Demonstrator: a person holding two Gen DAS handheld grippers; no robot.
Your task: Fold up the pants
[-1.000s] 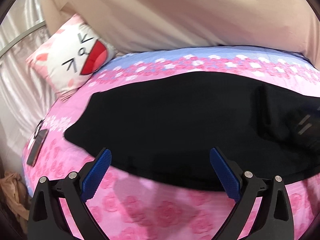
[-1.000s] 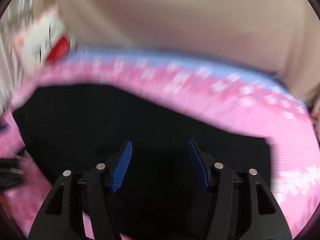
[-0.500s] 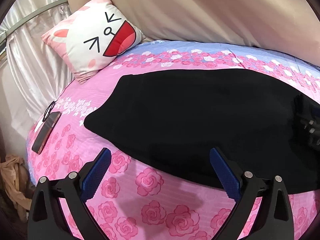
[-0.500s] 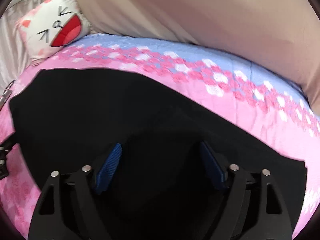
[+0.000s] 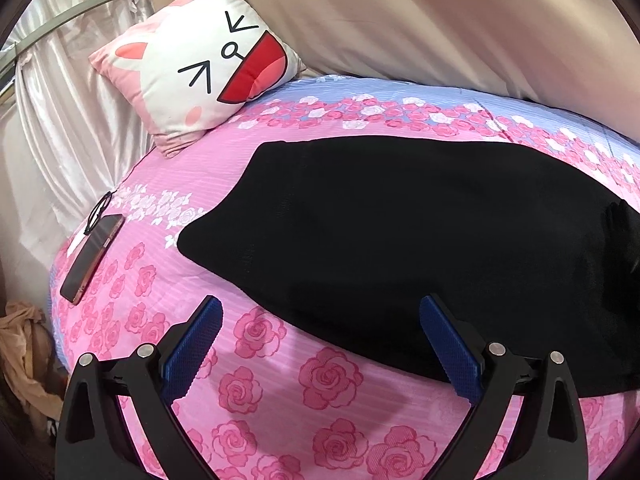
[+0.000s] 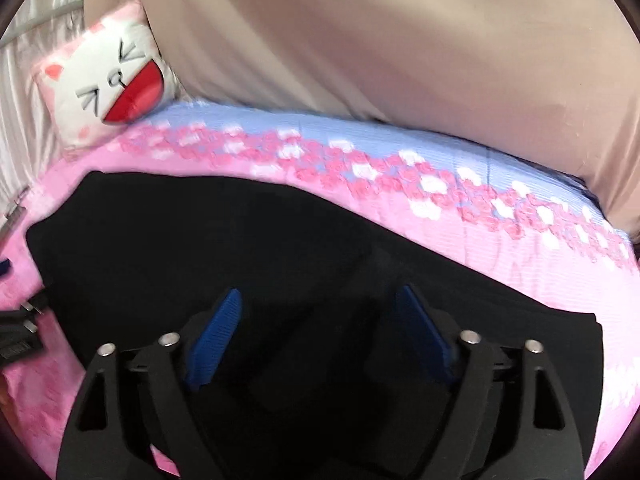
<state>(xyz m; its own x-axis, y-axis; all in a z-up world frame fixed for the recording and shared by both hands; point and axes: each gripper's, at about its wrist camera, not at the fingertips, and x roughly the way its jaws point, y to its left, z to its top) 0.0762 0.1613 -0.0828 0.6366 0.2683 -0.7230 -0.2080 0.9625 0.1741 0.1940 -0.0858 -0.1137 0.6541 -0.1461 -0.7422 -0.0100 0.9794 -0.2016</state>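
Observation:
Black pants [image 5: 400, 232] lie flat on a pink rose-print bedspread [image 5: 256, 392], stretched left to right. My left gripper [image 5: 320, 316] is open and empty, held above the near edge of the pants near their left end. In the right wrist view the pants [image 6: 240, 240] fill the middle, with a squared end at the right. My right gripper [image 6: 318, 306] is open and empty, held over the pants. The left gripper's black frame shows at the left edge of the right wrist view [image 6: 20, 344].
A white and pink cat-face cushion [image 5: 200, 60] leans at the bed's far left. A phone [image 5: 92, 256] and glasses [image 5: 100, 210] lie by the left bed edge. Beige curtain [image 5: 440, 20] hangs behind the bed. Beige cloth [image 5: 24, 360] lies beyond the left edge.
Both grippers have pulled back and up from the pants. The left view now shows more bedspread, the phone and the cushion. The right jaws have opened wider.

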